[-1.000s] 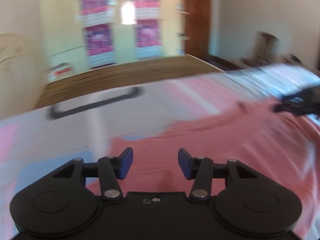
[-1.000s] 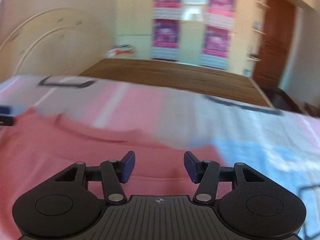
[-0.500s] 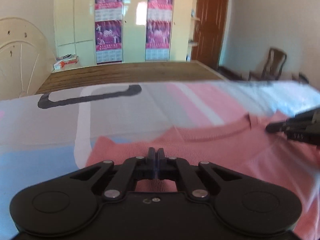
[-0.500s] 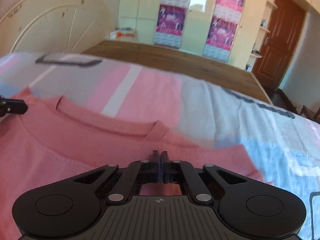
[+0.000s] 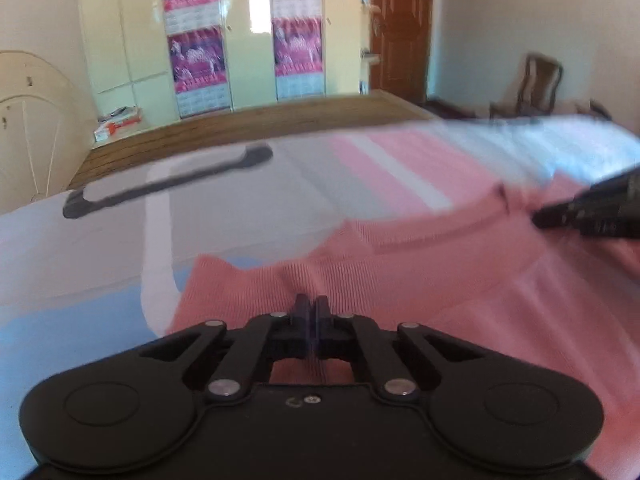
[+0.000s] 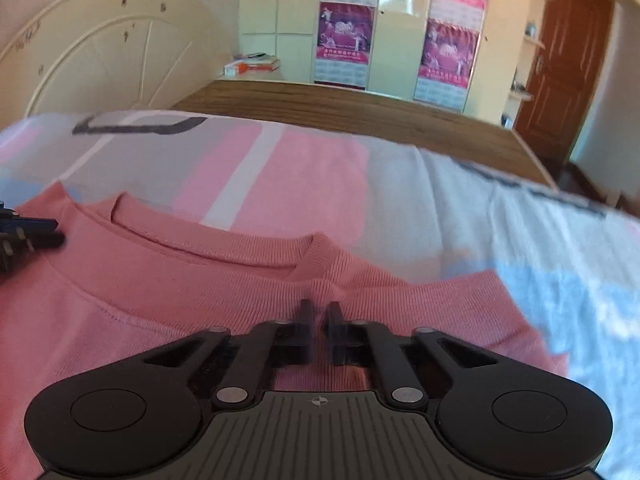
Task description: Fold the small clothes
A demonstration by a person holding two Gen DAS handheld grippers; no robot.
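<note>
A pink knit top (image 6: 168,292) lies spread on the bed (image 6: 472,208), collar toward the far edge where bare wooden slats (image 6: 340,108) show beyond the patterned sheet (image 5: 224,208). The sheet has pink, white, grey and pale blue blocks with dark outlines.

The left hand-held gripper (image 5: 311,307) is closed tight on the top's left shoulder, near the sleeve end; the knit puckers into a small ridge just ahead of its fingertips (image 5: 301,305). Its jaws have just been closing, with the cloth between them. In the right wrist view it shows only as a dark tip at the left edge (image 6: 28,234), on the shoulder beside the collar.

The right hand-held gripper (image 6: 320,312) is pinched on the other shoulder, just right of the collar's corner, with a thin fold of knit standing up between its fingers (image 6: 335,316). Its jaws have also just been closing on the fabric. From the left wrist view its black nose (image 5: 588,212) lies on the top at the right, close to the collar band.

Both grips sit along the top's upper edge, well apart, collar between them. Behind the bed stand a cream wardrobe (image 5: 132,40) with purple posters (image 5: 196,28), a brown door (image 6: 560,64) and a headboard (image 6: 100,52).
</note>
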